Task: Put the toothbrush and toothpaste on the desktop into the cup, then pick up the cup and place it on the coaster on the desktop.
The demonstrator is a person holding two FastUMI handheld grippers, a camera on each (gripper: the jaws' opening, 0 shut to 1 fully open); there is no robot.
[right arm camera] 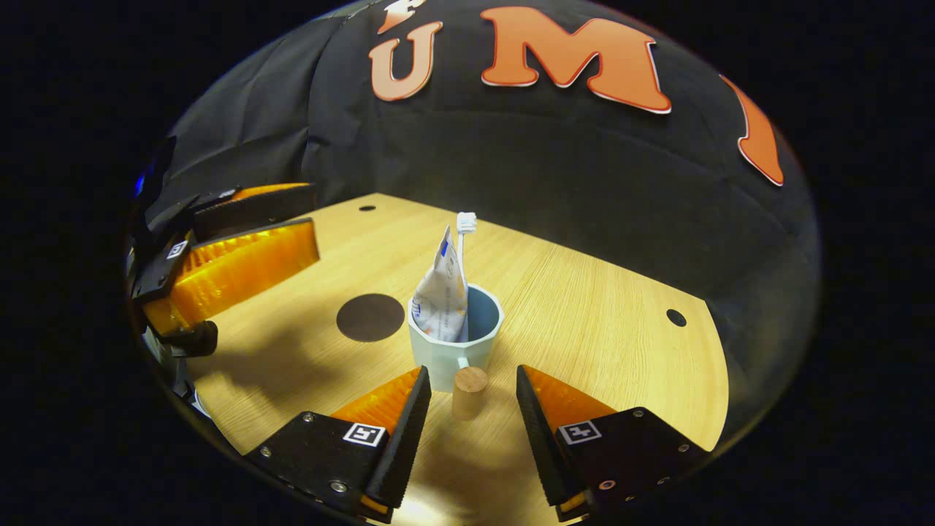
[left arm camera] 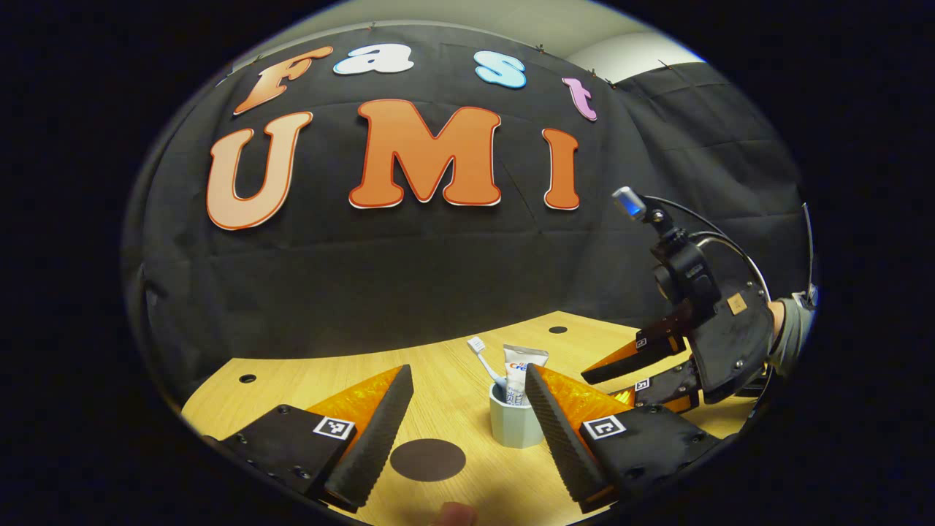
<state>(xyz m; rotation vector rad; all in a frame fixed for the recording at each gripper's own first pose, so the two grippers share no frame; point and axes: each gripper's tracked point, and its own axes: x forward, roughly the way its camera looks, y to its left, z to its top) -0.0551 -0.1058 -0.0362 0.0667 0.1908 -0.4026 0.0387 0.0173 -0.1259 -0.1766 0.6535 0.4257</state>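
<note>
A pale blue cup (right arm camera: 454, 349) stands upright on the wooden desktop, with the toothpaste tube (right arm camera: 442, 294) and the white toothbrush (right arm camera: 464, 226) inside it. Its wooden handle (right arm camera: 469, 392) points at my right gripper (right arm camera: 473, 409), which is open, the handle lying between the fingers without touching them. The dark round coaster (right arm camera: 370, 317) lies to the left of the cup. In the left gripper view the cup (left arm camera: 513, 425) sits just inside the right finger of my open left gripper (left arm camera: 460, 431), with the coaster (left arm camera: 427, 459) between its fingers. The right gripper (left arm camera: 635, 369) hovers beyond, held by a hand.
The wooden desktop (right arm camera: 599, 307) has small dark holes near its far edge (right arm camera: 676, 318). Black cloth walls close off the back. The left gripper (right arm camera: 226, 248) hangs over the desk's left side in the right gripper view.
</note>
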